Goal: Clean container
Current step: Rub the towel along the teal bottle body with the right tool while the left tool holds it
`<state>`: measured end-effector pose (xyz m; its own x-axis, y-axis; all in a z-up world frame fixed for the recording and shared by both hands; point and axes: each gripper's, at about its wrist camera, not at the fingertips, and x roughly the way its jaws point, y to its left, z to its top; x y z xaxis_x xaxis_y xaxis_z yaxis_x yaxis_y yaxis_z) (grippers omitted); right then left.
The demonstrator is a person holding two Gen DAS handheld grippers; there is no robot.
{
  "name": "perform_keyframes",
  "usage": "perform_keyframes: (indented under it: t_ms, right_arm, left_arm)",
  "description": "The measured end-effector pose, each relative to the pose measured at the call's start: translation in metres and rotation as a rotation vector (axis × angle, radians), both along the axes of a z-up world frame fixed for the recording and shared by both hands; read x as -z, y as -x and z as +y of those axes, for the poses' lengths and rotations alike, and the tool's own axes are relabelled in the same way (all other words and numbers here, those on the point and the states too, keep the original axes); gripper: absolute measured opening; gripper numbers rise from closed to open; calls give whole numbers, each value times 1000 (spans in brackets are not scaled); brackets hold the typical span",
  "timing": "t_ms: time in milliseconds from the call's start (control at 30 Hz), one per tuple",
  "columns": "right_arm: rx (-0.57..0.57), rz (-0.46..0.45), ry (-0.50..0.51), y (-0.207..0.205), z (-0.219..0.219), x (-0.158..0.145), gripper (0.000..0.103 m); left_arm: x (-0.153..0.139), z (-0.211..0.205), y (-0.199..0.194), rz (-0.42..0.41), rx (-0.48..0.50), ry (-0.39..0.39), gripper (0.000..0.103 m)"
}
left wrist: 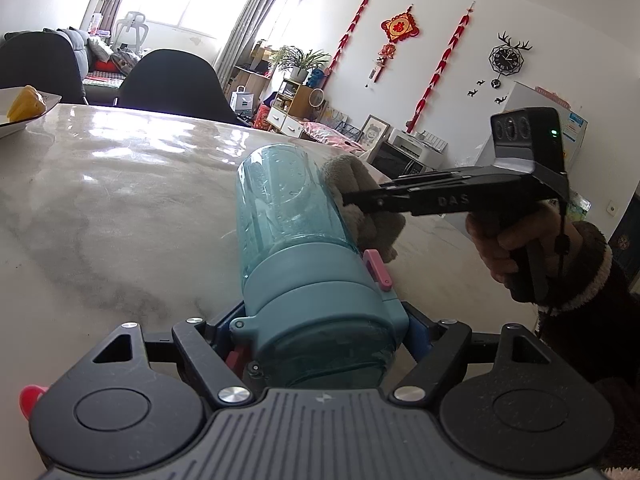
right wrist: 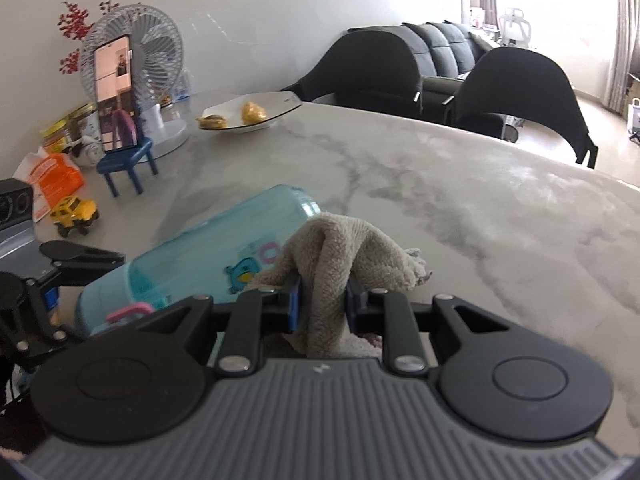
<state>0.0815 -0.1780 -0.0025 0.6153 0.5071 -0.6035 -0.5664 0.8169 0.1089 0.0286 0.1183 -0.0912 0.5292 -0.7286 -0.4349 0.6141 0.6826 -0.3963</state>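
The right gripper [right wrist: 320,300] was clenched on a grey cloth [right wrist: 340,256], pressing it against the side of the teal water bottle [left wrist: 288,216]. The left gripper [left wrist: 324,344] clamped that bottle at its lid end, holding it tilted over the marble table [left wrist: 120,200]; it looked empty. Only the right view showed a dish [right wrist: 248,118] with fruit, a phone [right wrist: 116,96], a fan [right wrist: 156,48] and a yellow toy truck [right wrist: 74,212] at far left.

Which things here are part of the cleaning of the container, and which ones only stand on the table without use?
Part of the job:
- blue bottle, held at its lid end by the left gripper
- grey cloth, pinched in the right gripper, against the bottle's side

Only lying about:
- yellow toy truck
- phone on a small blue chair stand
- fan
- dish with food
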Motion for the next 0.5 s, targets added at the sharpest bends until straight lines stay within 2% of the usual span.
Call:
perform_keyframes:
  t_ms: [200,500]
  right_arm:
    - [50,-3,-3,-12,-4,4,21]
    - [59,-6,-7,-10,-6,2,21]
  left_arm:
    - [-1,0,1,1,1,-1,81]
    - [-1,-1,2,2,5,0,81]
